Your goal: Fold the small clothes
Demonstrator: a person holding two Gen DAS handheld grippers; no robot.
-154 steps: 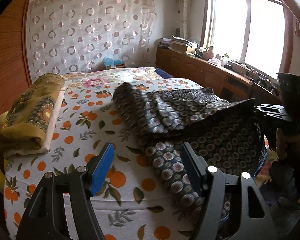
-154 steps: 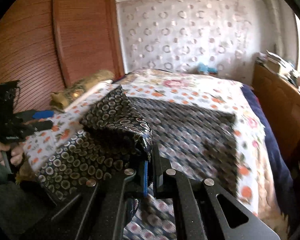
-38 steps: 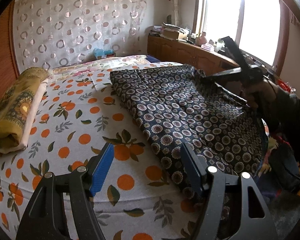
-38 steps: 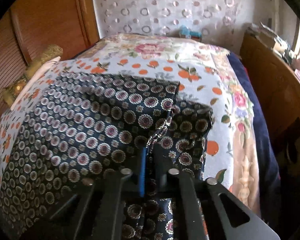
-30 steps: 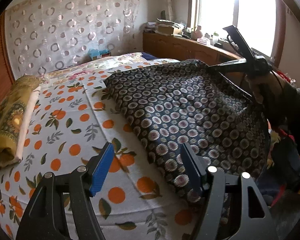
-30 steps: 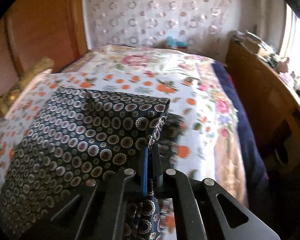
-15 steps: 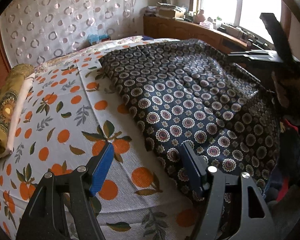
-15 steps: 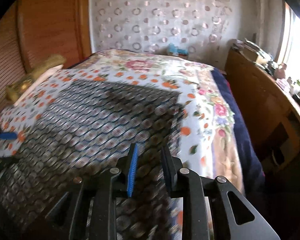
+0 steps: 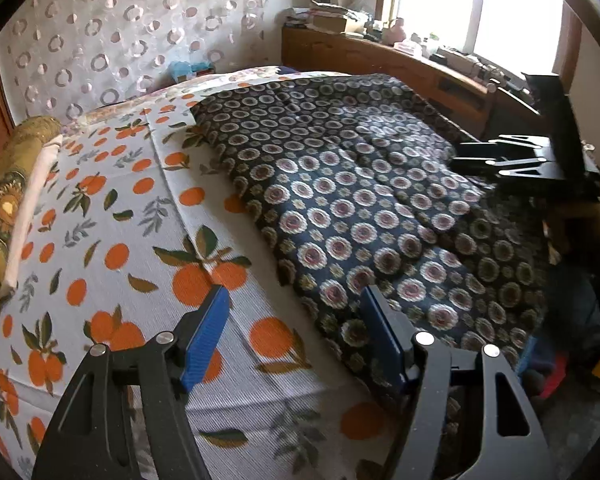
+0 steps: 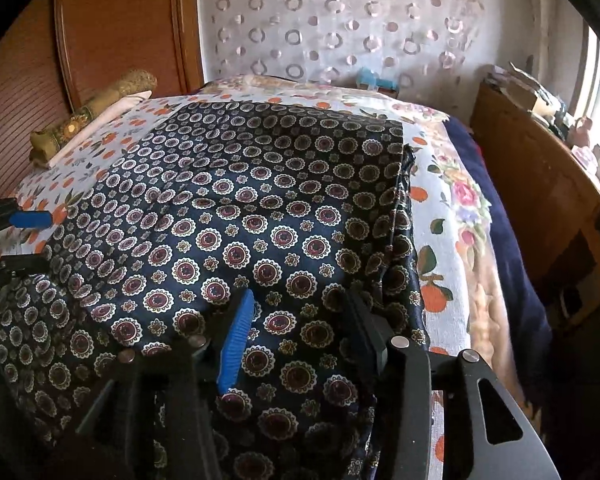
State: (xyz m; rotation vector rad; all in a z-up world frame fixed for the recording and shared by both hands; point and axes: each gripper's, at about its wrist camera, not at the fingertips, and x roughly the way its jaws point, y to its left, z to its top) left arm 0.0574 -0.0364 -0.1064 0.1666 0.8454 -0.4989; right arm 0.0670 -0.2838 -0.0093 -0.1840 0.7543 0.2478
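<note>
While the dark patterned garment (image 10: pixel 236 216) lies spread flat on the bed (image 9: pixel 112 216), both the left tool (image 9: pixel 294 328) and the right tool (image 10: pixel 296 328) are held apart and empty above its near edge. A fresh fold is judged to be next, for which an edge or corner must be gripped.

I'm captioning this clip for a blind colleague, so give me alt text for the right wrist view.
The open right gripper hovers over a dark medallion-print cloth spread flat on a bed with an orange-print sheet. The left gripper shows at the left edge, and folded clothes lie by the wooden headboard.
</note>
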